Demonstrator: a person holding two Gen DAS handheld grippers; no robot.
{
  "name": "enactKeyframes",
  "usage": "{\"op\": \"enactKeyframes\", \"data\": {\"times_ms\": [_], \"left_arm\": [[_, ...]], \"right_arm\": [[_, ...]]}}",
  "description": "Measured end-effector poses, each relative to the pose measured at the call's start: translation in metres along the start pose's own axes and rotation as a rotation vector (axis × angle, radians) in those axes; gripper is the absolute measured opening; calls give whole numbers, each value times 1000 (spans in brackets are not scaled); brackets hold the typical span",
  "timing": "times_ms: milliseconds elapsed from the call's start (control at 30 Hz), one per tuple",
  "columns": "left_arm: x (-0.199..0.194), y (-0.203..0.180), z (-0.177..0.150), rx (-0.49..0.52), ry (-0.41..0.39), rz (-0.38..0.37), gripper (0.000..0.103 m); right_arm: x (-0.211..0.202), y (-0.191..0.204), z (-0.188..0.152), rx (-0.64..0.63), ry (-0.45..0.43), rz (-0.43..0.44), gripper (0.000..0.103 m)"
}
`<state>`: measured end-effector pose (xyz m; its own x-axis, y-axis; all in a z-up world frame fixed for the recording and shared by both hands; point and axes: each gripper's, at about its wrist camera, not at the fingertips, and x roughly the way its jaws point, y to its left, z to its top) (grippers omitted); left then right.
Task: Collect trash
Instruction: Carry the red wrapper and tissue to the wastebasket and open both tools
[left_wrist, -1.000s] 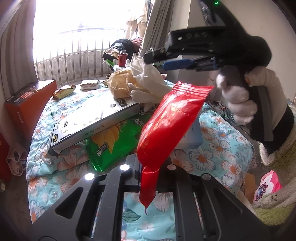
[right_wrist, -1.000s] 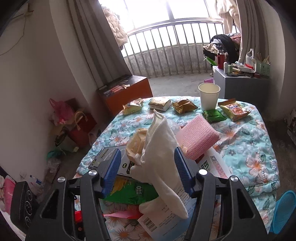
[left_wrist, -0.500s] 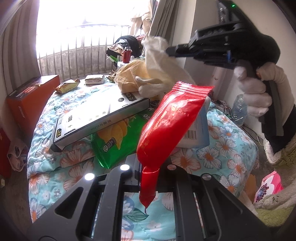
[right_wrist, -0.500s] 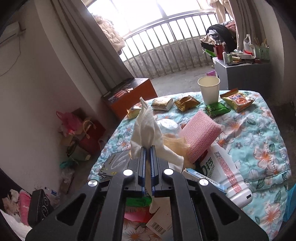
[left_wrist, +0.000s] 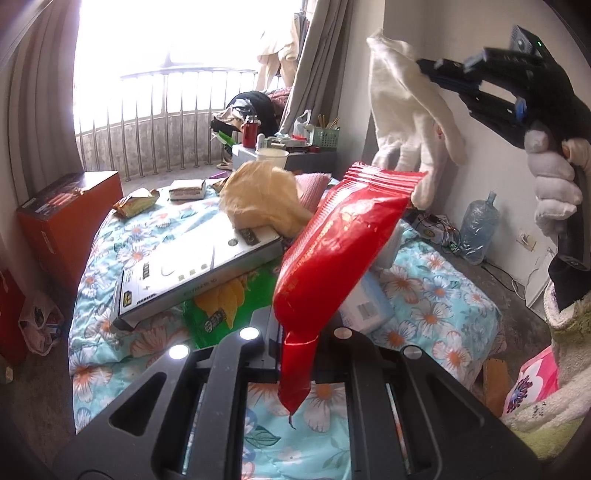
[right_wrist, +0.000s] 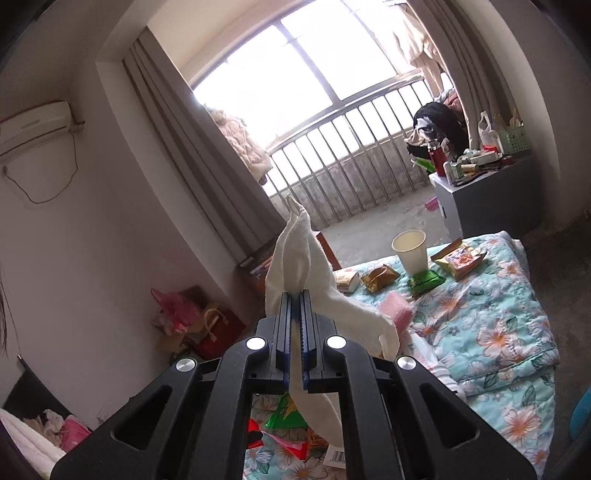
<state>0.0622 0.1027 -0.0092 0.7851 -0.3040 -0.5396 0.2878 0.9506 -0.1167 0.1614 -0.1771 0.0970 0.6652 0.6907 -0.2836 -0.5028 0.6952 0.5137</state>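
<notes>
My left gripper (left_wrist: 295, 332) is shut on a red snack wrapper (left_wrist: 340, 243) and holds it above the floral-covered table (left_wrist: 436, 295). My right gripper (right_wrist: 295, 299) is shut on a white glove (right_wrist: 299, 258), lifted high over the table; the glove (left_wrist: 410, 110) and that gripper (left_wrist: 424, 70) also show at the upper right of the left wrist view. On the table lie a crumpled yellow bag (left_wrist: 262, 195), a green chip bag (left_wrist: 218, 306) and a grey flat box (left_wrist: 195, 269).
A paper cup (right_wrist: 410, 251), several snack packets (right_wrist: 458, 258) and a pink sponge (right_wrist: 399, 310) sit at the table's far end. An orange cabinet (left_wrist: 62, 214) stands left. A grey side table (right_wrist: 480, 199) with clutter stands by the railing. A water jug (left_wrist: 476, 229) is on the floor.
My right gripper closed on the white glove and lifted it up and away from the pile, uncovering the yellow bag. The left gripper kept holding the red wrapper.
</notes>
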Motion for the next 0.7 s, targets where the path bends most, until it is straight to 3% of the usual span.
{"op": "enactKeyframes", "data": {"times_ms": [267, 467, 600, 700], "left_arm": [[-5, -33, 36, 48, -22, -155, 8], [13, -83, 80, 100, 5, -356, 8], [45, -141, 121, 164, 77, -509, 8], [80, -194, 144, 234, 166, -574, 8]], "right_arm": [[-87, -38, -10, 45, -128, -146, 5], [-164, -91, -26, 146, -233, -326, 5], [-211, -133, -38, 233, -301, -445, 5], [-246, -170, -49, 298, -342, -551, 5]]}}
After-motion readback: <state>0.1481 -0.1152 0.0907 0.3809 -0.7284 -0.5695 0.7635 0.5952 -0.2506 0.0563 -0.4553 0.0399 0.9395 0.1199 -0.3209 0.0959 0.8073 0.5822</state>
